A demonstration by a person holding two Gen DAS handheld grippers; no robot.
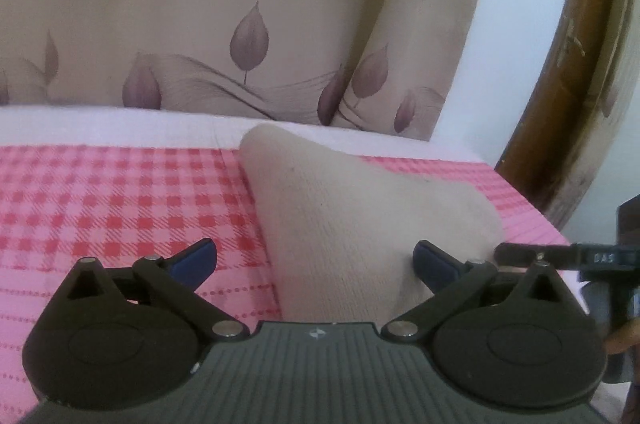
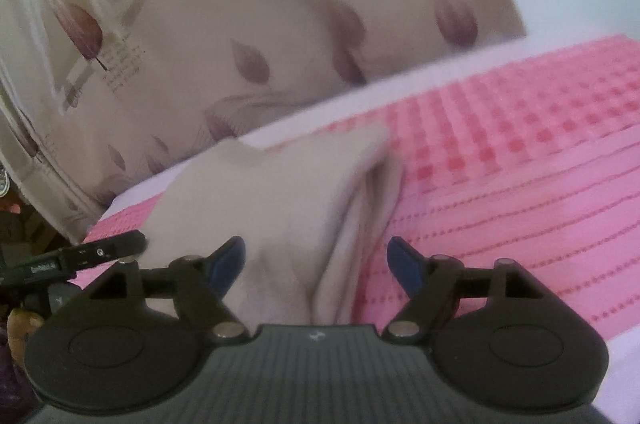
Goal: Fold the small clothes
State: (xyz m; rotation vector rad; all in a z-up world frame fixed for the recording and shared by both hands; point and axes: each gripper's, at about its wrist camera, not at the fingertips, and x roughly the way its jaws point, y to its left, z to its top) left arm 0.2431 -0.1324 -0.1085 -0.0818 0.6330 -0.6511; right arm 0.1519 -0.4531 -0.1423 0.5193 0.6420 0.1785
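Left hand-held gripper (image 1: 315, 262): released, blue fingertips (image 1: 196, 260) spread wide, low over the pink checked cloth (image 1: 100, 200). Cream garment (image 1: 344, 208) straight ahead and running back under the body, between the two fingers. Right fingertip touching or just beside the garment's right edge; left fingertip apart from it, over bare cloth. Garment lying mostly right of centre, narrowing to a rounded tip far ahead near the white edge (image 1: 120, 126) of the surface. Looks like a small knitted piece; which kind, cannot tell. Black bar of the other tool (image 1: 560, 256) poking in from the right, near the right finger.

Right hand-held gripper (image 2: 316, 262): also released, fingers parted wide. Garment (image 2: 280, 196) between them here too, bunched and folded on itself, with an upright crease (image 2: 360, 208) running from the far corner down toward the body. Left fingertip (image 2: 228, 264) against or just in front of the fabric; right fingertip (image 2: 406, 264) apart from it, over the cloth (image 2: 520, 164). View blurred, so exact contact cannot be told. Black bar of the left tool (image 2: 100, 252) at the left edge, just beside the garment's near corner.

Beyond the surface in both views: beige curtain (image 1: 240, 4) printed with purple leaves. Brown wooden frame (image 1: 568, 84) at far right of the left view.
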